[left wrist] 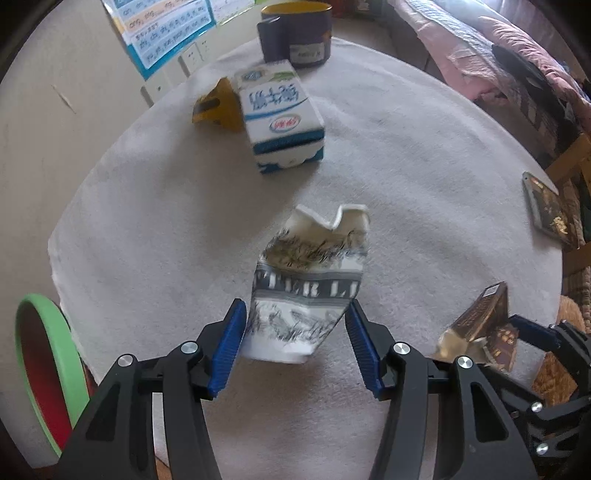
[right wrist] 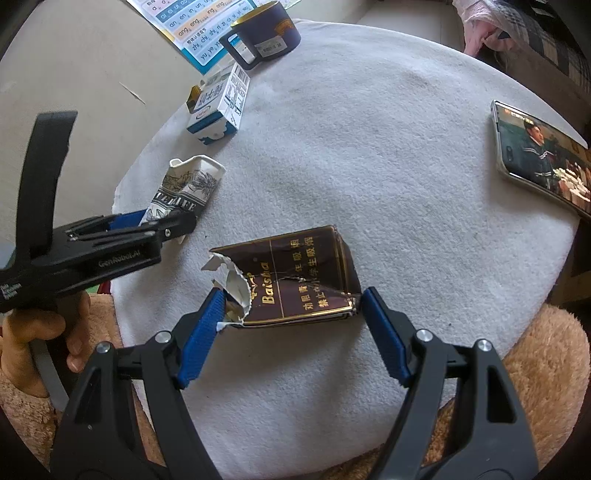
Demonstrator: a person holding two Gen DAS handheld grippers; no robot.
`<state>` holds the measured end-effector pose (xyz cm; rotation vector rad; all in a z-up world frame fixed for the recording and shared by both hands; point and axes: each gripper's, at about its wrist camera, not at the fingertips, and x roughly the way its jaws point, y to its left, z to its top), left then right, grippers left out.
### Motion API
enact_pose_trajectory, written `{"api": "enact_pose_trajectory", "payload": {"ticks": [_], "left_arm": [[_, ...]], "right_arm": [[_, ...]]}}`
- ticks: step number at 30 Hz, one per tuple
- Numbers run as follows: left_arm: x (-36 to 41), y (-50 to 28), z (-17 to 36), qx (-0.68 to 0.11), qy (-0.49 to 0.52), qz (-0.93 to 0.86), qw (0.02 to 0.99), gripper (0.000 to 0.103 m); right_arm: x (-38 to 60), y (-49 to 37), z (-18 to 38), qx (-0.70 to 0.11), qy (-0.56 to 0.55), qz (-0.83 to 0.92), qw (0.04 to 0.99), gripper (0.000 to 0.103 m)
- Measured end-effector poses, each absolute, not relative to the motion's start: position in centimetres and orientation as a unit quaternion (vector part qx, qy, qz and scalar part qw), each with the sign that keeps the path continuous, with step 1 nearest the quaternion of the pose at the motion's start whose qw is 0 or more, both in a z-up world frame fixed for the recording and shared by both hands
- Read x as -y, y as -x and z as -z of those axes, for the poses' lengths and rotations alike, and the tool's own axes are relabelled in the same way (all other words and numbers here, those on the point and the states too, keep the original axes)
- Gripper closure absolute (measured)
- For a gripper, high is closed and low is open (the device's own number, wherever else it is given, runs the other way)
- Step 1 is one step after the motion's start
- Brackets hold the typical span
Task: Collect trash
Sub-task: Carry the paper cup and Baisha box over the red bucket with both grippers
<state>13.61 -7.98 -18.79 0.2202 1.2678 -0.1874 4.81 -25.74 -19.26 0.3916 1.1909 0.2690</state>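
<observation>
A crushed paper cup (left wrist: 306, 291) with grey print sits between the blue pads of my left gripper (left wrist: 295, 347); both pads touch its base. It also shows in the right wrist view (right wrist: 188, 192). A torn brown Baisha cigarette pack (right wrist: 295, 280) lies between the fingers of my right gripper (right wrist: 291, 336); the left pad touches its torn end and the right pad touches its corner. The pack shows in the left wrist view (left wrist: 484, 332). A blue-and-white milk carton (left wrist: 280, 118) lies farther back, also in the right wrist view (right wrist: 218, 110).
A round table with a white cloth (left wrist: 424, 177) holds everything. A dark mug (left wrist: 295, 33) stands at the back. A yellow wedge-shaped box (left wrist: 218, 107) lies beside the carton. A phone (right wrist: 539, 155) lies at the right. A green-rimmed bin (left wrist: 44, 369) stands left, below the table edge.
</observation>
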Motion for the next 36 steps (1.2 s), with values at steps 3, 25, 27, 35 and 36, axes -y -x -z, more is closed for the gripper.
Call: {"api": "enact_pose_trajectory", "payload": {"ticks": [3, 25, 27, 35, 36], "left_arm": [[7.3, -12.9, 18.8, -0.582, -0.096, 0.079, 0.803, 0.054], [-1.5, -6.0, 13.4, -0.513, 0.043, 0.033, 0.857, 0.058], [-3.1, -5.6, 12.9, -0.504, 0.063, 0.025, 0.861, 0.058], [-8.8, -3.4, 11.1, -0.461, 0.105, -0.012, 0.881, 0.058], [-9.4, -3.1, 10.9, -0.457, 0.109, -0.017, 0.883, 0.058]], "right_arm": [[25.7, -4.9, 19.3, -0.556, -0.18, -0.125, 0.802, 0.029], [21.2, -4.8, 16.0, -0.526, -0.087, -0.141, 0.834, 0.029], [20.2, -4.9, 15.1, -0.52, -0.078, -0.148, 0.837, 0.029], [14.8, -5.6, 12.2, -0.503, -0.051, -0.185, 0.843, 0.029], [13.9, -5.6, 11.9, -0.502, -0.046, -0.192, 0.842, 0.029]]}}
